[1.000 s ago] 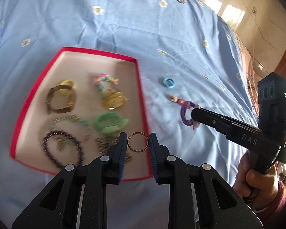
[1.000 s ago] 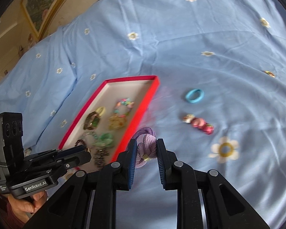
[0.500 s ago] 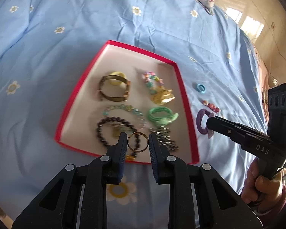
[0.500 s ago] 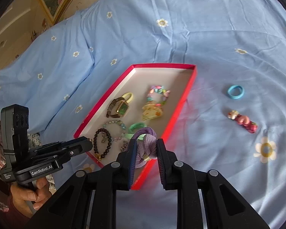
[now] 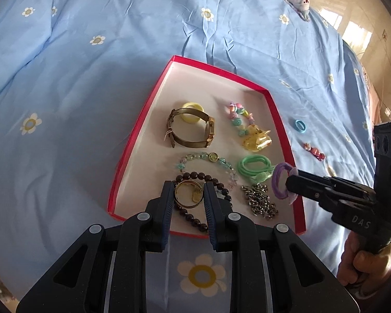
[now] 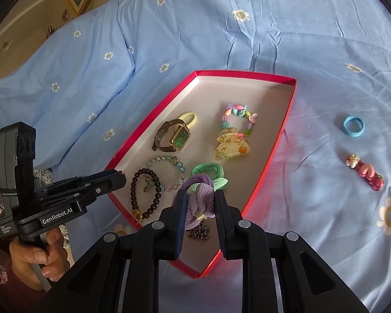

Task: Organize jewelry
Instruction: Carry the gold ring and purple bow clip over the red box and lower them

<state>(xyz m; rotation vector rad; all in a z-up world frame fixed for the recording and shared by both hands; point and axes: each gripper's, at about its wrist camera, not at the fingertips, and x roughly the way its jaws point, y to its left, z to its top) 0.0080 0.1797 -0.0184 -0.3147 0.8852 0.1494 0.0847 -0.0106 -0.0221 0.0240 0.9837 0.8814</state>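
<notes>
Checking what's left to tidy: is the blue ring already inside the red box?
No, the blue ring lies on the bedsheet outside the red box, near the pink hair clip.

soft daylight over blue bedsheet (image 5: 117,52), evenly bright. sunlit floor tiles (image 5: 357,28) glare at upper right of left view. pink cast from red tray (image 6: 281,135) spills onto sheet. fisheye bends edges, black vignette at corners. focus mostly sharp, slight softness near rims.

Chain bracelet (image 6: 198,232) half hidden behind the right gripper (image 6: 198,206).
</notes>
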